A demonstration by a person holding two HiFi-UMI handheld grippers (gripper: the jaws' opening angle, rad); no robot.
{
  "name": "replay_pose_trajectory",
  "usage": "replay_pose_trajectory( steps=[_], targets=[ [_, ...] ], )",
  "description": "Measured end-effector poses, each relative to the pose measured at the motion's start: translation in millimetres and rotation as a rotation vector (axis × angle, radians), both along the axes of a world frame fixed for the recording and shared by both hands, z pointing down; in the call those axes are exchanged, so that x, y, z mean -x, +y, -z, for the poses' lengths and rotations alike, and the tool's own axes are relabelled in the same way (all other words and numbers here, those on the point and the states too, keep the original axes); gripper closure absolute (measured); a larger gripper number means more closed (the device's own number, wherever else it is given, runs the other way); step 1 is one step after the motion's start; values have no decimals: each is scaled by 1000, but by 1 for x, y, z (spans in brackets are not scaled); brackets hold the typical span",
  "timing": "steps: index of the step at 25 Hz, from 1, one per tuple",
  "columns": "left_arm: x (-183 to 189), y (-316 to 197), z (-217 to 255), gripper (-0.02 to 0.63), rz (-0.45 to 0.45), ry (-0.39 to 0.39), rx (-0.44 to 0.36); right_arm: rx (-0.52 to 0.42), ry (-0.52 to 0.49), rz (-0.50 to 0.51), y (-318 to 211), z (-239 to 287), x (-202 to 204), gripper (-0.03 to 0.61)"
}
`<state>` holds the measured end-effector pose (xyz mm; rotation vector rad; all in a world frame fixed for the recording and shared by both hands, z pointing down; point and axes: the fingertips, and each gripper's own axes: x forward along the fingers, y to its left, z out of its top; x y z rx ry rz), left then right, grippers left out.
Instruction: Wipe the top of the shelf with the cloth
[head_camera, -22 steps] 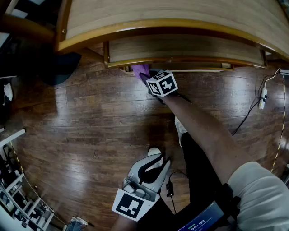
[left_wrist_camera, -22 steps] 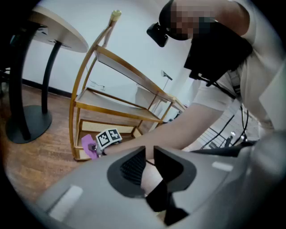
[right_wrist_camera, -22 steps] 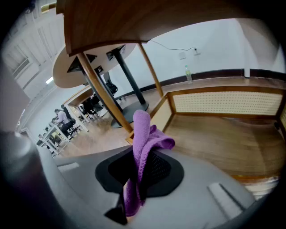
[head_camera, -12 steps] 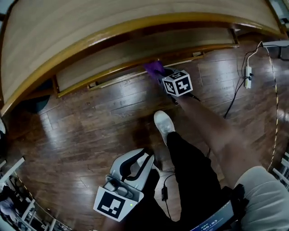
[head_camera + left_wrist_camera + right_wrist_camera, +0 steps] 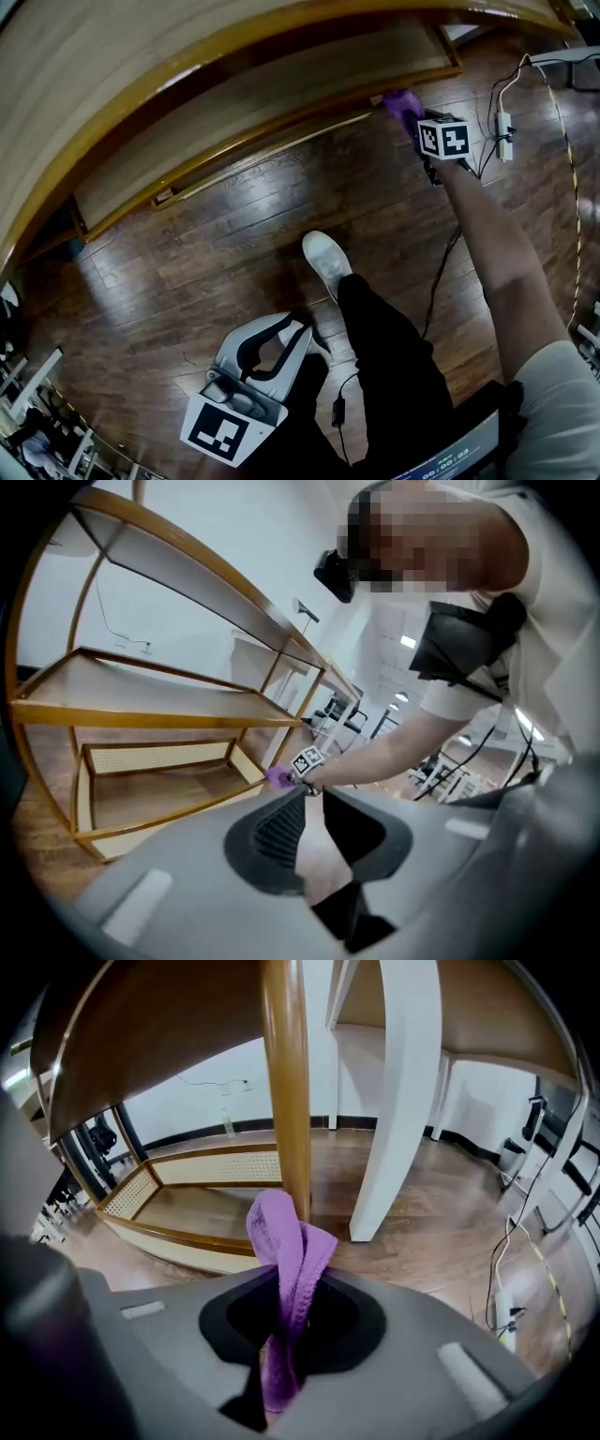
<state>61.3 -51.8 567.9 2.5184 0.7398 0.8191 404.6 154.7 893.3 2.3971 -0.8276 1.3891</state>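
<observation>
Right gripper: the right gripper (image 5: 281,1335) has its jaws closed down onto the cloth (image 5: 286,1241), with only the fabric's thickness between them.
Cloth: purple. It is pinched along its lower length, and a folded bunch stands up and out past the jaw tips.
Cloth contact: the bunch sits right at the foot of a wooden upright post (image 5: 285,1082) of the shelf (image 5: 187,700). Whether it touches the post cannot be told.
Left gripper: the left gripper (image 5: 315,808) is held low and near the person's body, well apart from the shelf. Its jaws stand a narrow gap apart with nothing between them, and only floor shows through the gap.
Right arm: a bare arm (image 5: 492,262) reaches far and to the right, down to the shelf's foot.
Obstructions: the post stands directly ahead of the right jaws. A white table leg (image 5: 403,1101) stands just right of it. The bottom tier (image 5: 202,1199), with its cane panel, lies to the left.
Floor items: a white power strip (image 5: 504,123) lies on the wooden floor (image 5: 234,234), right of the right gripper. A black cable (image 5: 436,272) runs beside the arm. A white shoe (image 5: 325,261) sits between the two grippers.
Task surface: the top board (image 5: 141,47) of the shelf spans the far left of the head view. In the right gripper view the shelf boards sit overhead.
Cloth to task surface: the cloth is down at floor level by the shelf's right end, well apart from the top board.
</observation>
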Motion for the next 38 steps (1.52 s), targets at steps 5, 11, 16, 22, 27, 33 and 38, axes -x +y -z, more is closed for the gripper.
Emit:
replay_pose_trajectory(
  steps=[5, 11, 16, 22, 27, 33, 38],
  targets=[
    [-6, -8, 15, 538, 61, 34, -4, -89, -13, 126, -61, 7, 63, 529],
    [23, -49, 32, 538, 200, 32, -16, -223, -248, 565, -260, -15, 270, 528],
    [69, -91, 30, 538, 299, 6, -48, -268, -308, 782, -411, -20, 361, 528],
    [89, -121, 13, 538, 360, -14, -60, -189, -267, 800, -462, -48, 337, 528],
    [61, -111, 11, 538, 291, 13, -35, -80, -276, 719, -380, -66, 276, 528],
    [20, -74, 12, 538, 171, 24, 2, 91, -248, 537, -220, -77, 167, 528],
    [-5, -46, 4, 538, 67, 8, 4, 256, -201, 336, -77, -73, 75, 528]
  ],
)
